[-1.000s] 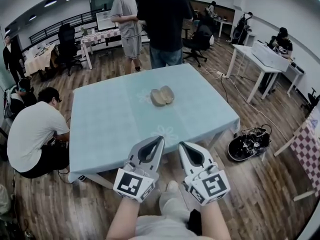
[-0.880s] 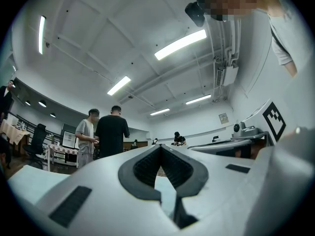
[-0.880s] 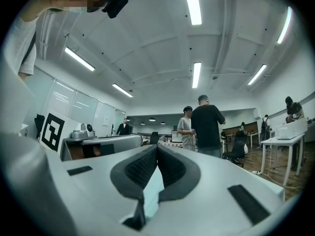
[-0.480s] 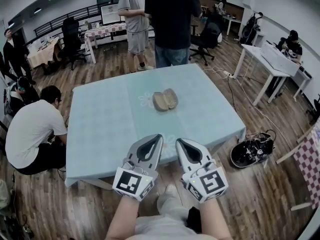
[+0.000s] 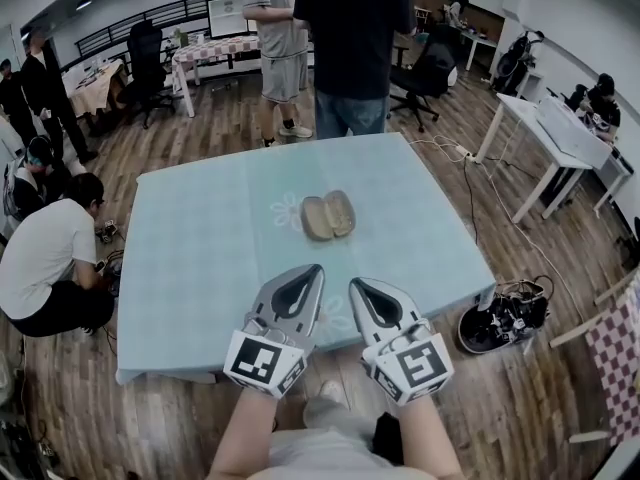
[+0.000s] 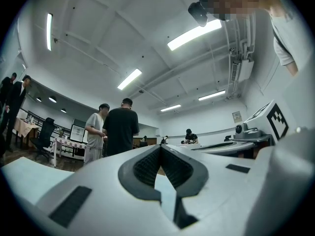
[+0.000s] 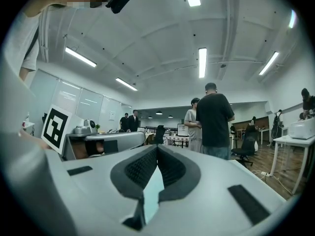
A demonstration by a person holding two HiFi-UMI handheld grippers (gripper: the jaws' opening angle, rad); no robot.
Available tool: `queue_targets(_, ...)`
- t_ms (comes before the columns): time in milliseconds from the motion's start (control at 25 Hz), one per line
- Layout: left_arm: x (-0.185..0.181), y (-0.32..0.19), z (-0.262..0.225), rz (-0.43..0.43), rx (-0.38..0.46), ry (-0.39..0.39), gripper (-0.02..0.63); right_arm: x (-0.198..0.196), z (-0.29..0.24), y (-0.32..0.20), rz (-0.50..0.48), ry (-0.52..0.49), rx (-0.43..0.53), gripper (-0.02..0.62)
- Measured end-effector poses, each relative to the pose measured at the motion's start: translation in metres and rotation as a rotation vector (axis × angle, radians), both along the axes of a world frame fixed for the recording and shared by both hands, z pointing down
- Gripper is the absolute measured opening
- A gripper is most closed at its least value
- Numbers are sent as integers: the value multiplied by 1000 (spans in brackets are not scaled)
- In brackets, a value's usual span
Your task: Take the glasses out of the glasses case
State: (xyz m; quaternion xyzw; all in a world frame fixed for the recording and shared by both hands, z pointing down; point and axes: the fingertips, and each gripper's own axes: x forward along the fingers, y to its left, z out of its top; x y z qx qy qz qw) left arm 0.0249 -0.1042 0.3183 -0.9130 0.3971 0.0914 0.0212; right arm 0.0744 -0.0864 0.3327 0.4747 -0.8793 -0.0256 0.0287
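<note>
An open tan glasses case (image 5: pixel 328 215) lies near the middle of the pale blue table (image 5: pixel 200 268), both halves facing up; I cannot make out the glasses inside it. My left gripper (image 5: pixel 317 269) and right gripper (image 5: pixel 354 284) hover side by side over the table's near edge, well short of the case. Both point forward, roughly level. In the left gripper view the tips (image 6: pixel 160 146) meet with nothing between them. The right gripper's tips (image 7: pixel 156 147) also meet, empty. The case is hidden in both gripper views.
Two people (image 5: pixel 330 38) stand at the table's far edge. A person in white (image 5: pixel 45 263) crouches at its left side. A black bag (image 5: pixel 500 318) lies on the wood floor at the right, with white desks (image 5: pixel 560 133) beyond.
The table and case have drawn closer and lower in the head view as I stepped forward. Both grippers advanced over the table's near edge, still shut.
</note>
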Motion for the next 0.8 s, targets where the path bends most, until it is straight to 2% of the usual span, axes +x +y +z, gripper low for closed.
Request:
queue_targets(120, 8, -22, 1, 2, 4, 4, 8, 9, 4, -24, -9, 2, -8, 3)
queue_targets(320, 14, -57, 2, -32, 21, -61, 8, 17, 5, -59, -19, -9, -15, 3)
queue_targets(800, 10, -113, 16, -109, -2, -78, 8, 30, 14, -116, -27, 0, -34, 3)
